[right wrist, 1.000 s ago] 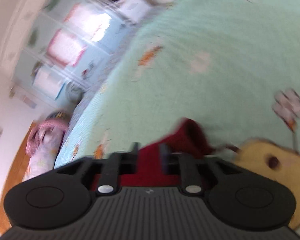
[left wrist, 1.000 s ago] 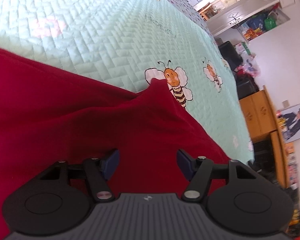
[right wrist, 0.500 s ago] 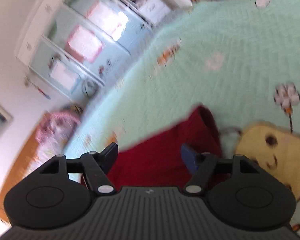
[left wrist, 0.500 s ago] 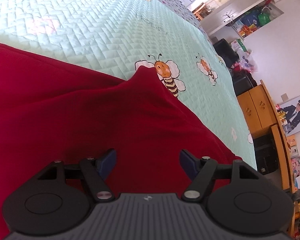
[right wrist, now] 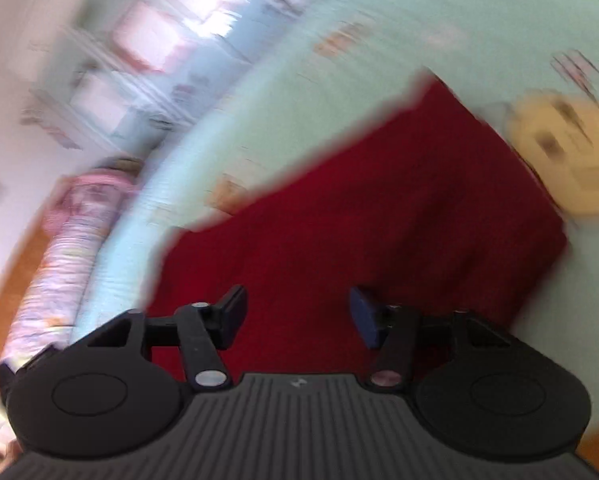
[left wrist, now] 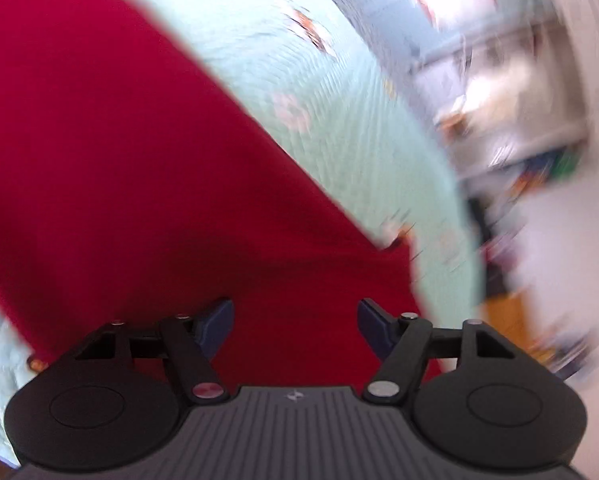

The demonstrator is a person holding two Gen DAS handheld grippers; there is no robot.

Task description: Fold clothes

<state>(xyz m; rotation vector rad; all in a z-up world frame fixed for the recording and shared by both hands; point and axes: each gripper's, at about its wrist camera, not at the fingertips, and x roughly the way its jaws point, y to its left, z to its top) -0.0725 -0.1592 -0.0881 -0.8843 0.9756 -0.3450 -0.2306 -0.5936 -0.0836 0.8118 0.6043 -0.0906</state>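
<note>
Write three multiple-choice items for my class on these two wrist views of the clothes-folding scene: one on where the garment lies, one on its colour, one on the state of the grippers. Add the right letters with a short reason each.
1. Where does the garment lie?
A. On a quilted bedspread
B. On a wooden floor
C. In a laundry basket

2. What colour is the garment?
A. Navy
B. Red
C. White

3. How do the two grippers stand?
A. Both shut on cloth
B. One shut, one open
C. Both open, holding nothing

Answers:
1 A: the garment is spread over the pale green bedspread, whose quilting shows beside it.
2 B: it is deep red in both views, also at.
3 C: the left gripper and the right gripper each show a wide gap between the fingers, with the cloth beyond them and nothing pinched.
</note>
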